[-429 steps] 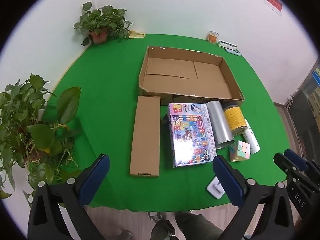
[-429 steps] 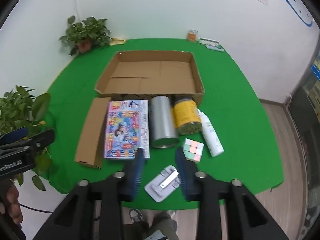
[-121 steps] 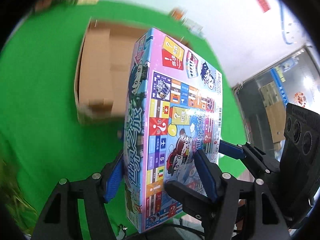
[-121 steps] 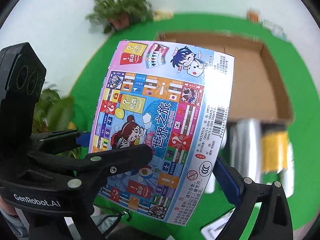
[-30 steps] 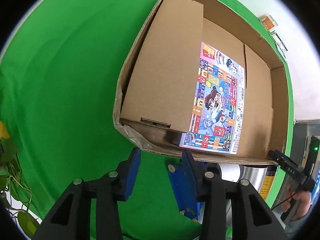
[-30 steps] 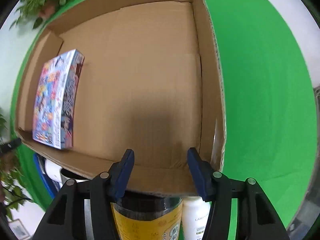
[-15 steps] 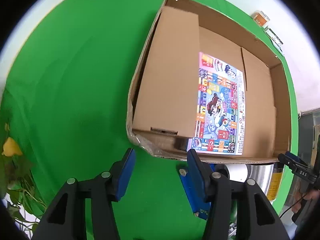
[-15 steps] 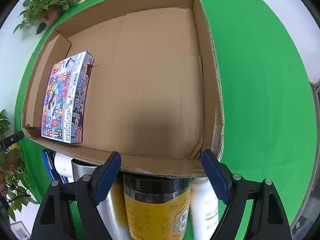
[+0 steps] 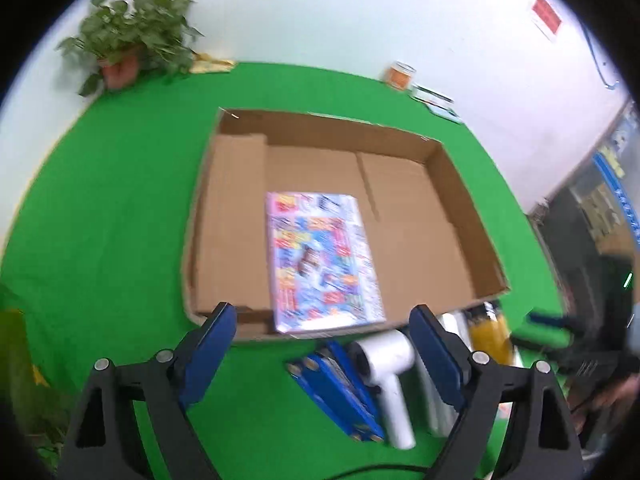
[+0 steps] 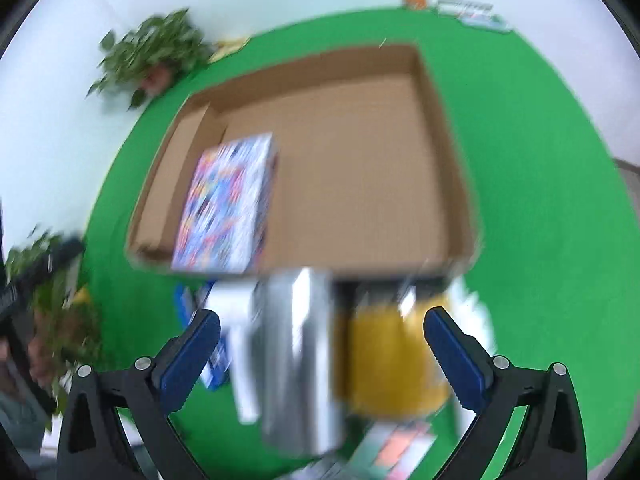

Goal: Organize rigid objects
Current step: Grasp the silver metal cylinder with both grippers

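A shallow cardboard box (image 9: 460, 184) (image 10: 436, 92) stands on the green table. A long brown carton (image 9: 228, 216) and a colourful game box (image 9: 320, 256) (image 10: 228, 204) lie inside it at the left. In front of the box lie a blue flat case (image 9: 336, 388), a white hair dryer (image 9: 390, 368), a silver cylinder (image 10: 296, 348), a yellow-labelled jar (image 10: 384, 364) and a white bottle (image 10: 476, 320). My left gripper (image 9: 320, 340) is open and empty above the box's front wall. My right gripper (image 10: 320, 344) is open and empty over the cylinder and jar.
A potted plant (image 9: 128, 48) stands at the table's back left. A small orange jar (image 9: 398, 74) and flat items (image 9: 438, 102) sit at the back right. Leafy plants (image 10: 48, 304) stand beside the table on the left. A pastel cube (image 10: 400, 448) lies near the front edge.
Both grippers have pulled back and tilted up from the box, and both views now blur with motion. The left gripper's fingers have opened wider.
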Demonstrator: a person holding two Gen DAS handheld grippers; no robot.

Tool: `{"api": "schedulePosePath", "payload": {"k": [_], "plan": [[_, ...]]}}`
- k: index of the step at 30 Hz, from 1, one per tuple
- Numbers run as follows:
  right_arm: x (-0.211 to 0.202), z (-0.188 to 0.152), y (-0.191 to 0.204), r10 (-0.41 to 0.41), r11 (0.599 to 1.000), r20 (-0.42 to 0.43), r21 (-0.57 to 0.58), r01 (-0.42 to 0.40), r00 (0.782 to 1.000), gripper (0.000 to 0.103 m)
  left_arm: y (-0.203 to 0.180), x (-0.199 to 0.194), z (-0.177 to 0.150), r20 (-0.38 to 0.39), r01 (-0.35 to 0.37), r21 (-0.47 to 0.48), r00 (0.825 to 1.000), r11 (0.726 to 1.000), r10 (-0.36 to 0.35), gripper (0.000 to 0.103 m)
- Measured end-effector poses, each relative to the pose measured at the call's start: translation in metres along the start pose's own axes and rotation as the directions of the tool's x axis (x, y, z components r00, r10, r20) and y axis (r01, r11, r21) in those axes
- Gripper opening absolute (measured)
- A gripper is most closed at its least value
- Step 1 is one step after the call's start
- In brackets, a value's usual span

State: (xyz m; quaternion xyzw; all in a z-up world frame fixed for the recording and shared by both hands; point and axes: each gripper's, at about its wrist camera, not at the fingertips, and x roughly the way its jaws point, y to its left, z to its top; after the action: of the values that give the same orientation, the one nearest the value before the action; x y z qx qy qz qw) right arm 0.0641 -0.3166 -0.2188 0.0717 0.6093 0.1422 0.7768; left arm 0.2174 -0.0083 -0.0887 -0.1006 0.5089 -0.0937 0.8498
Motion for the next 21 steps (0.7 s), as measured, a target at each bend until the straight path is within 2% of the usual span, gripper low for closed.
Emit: {"api": "schedulePosePath", "payload": {"k": [3, 6, 7, 9, 10, 12, 13, 17, 21], "plan": [[0.017, -0.027, 0.007, 0.019, 0.998, -0.069, 0.055, -0.015, 0.997, 0.102, -0.002, 0.005, -0.006, -0.051, 0.034, -0.036, 0.998, 0.999, -0.036, 0.088], [0.03, -0.039, 0.004, -0.01, 0.991, -0.1, 0.13, 0.023, 0.995, 0.103, -0.002, 0.007, -0.018, -0.107, 0.044, -0.055, 0.993, 0.998, -0.05, 0.088], [0.028, -0.042, 0.006, -0.038, 0.993, -0.086, 0.112, 0.047, 0.996, 0.102, -0.001, 0.001, -0.03, -0.118, 0.048, -0.055, 0.992, 0.997, -0.054, 0.088], [0.035, -0.045, 0.019, -0.062, 0.996, -0.125, 0.062, 0.07, 0.99, 0.101, 0.001, -0.004, -0.039, -0.132, 0.056, -0.052, 0.989, 0.997, -0.062, 0.088], [0.039, -0.046, 0.023, -0.061, 0.996, -0.131, 0.055, 0.068, 0.99, 0.097, 0.002, -0.007, -0.044, -0.14, 0.069, -0.05, 0.987, 0.996, -0.075, 0.088], [0.05, -0.054, 0.026, -0.041, 0.993, -0.174, 0.1, 0.059, 0.984, 0.082, 0.005, -0.012, -0.051, -0.15, 0.091, -0.043, 0.984, 0.995, -0.097, 0.088], [0.057, -0.06, 0.026, -0.065, 0.989, -0.209, 0.12, 0.092, 0.976, 0.071, 0.006, -0.016, -0.057, -0.152, 0.098, -0.039, 0.983, 0.994, -0.103, 0.088], [0.056, -0.073, 0.026, -0.09, 0.984, -0.205, 0.134, 0.119, 0.975, 0.071, 0.012, -0.025, -0.072, -0.162, 0.134, -0.037, 0.977, 0.99, -0.138, 0.088], [0.047, -0.1, 0.039, -0.13, 0.983, -0.218, 0.101, 0.155, 0.967, 0.071, 0.015, -0.025, -0.087, -0.19, 0.195, -0.063, 0.96, 0.979, -0.204, 0.088]]}}
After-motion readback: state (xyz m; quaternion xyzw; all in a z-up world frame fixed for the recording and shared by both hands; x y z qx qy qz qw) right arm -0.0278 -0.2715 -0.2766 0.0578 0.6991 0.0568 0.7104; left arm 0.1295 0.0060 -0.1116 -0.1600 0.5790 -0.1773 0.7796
